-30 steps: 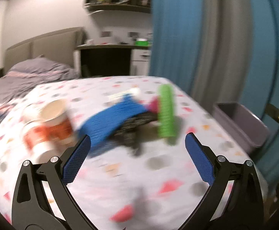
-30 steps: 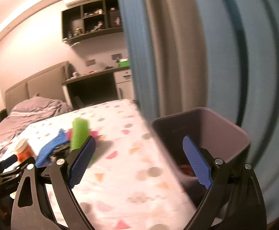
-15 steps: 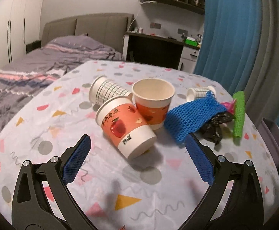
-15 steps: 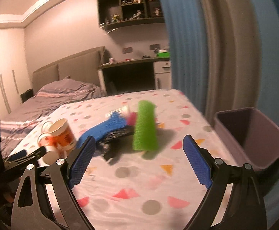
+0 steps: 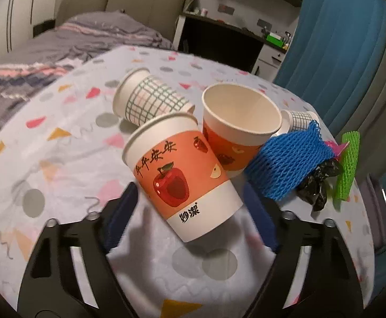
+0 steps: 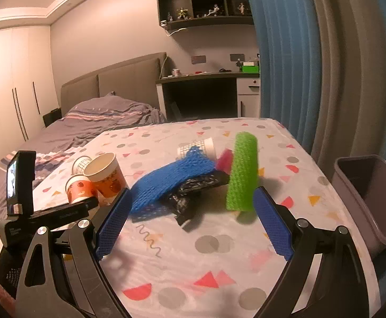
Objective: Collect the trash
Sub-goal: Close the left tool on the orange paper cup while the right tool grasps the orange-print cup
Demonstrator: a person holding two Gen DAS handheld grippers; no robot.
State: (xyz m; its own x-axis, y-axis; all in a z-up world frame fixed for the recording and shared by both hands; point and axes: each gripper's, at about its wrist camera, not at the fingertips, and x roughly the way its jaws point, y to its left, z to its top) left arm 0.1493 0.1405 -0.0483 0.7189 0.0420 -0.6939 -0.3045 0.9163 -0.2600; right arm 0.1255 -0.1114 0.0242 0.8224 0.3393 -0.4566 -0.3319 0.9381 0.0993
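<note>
Trash sits in a cluster on the desk (image 5: 60, 137), which is covered w/ a cloth of dots & triangles. Nearest the left claw (image 5: 193, 217): apple-print paper cup (image 5: 182, 177) lying on its side, base toward the camera. Just behind & touching it, a 2nd orange cup (image 5: 242, 122), mouth open and tilted toward the camera. Behind-left, a green-check cup (image 5: 150, 98) on its side; a smaller check cup (image 5: 297, 119) behind-right, partly hidden by blue foam net (image 5: 288, 164). Black crumpled plastic (image 5: 317, 182) just beside the net, w/ a pink scrap (image 5: 334, 147) and green foam net (image 5: 348, 169) further right.

Left claw: jaws have just been closing, now part-open, one either side of the apple cup's base. Pads blurred; they don't look to be pressing on the cup yet, so nothing gripped.

Right claw (image 6: 193, 225): wide open, empty, low over the cloth in front of the blue net (image 6: 171, 180), black plastic (image 6: 193, 193) and green net (image 6: 242, 172).

Grey bin (image 6: 370, 198) stands past the desk's right edge, by the blue curtain (image 6: 280, 61). Bed (image 6: 92, 122) w/ grey bedding behind the desk.
</note>
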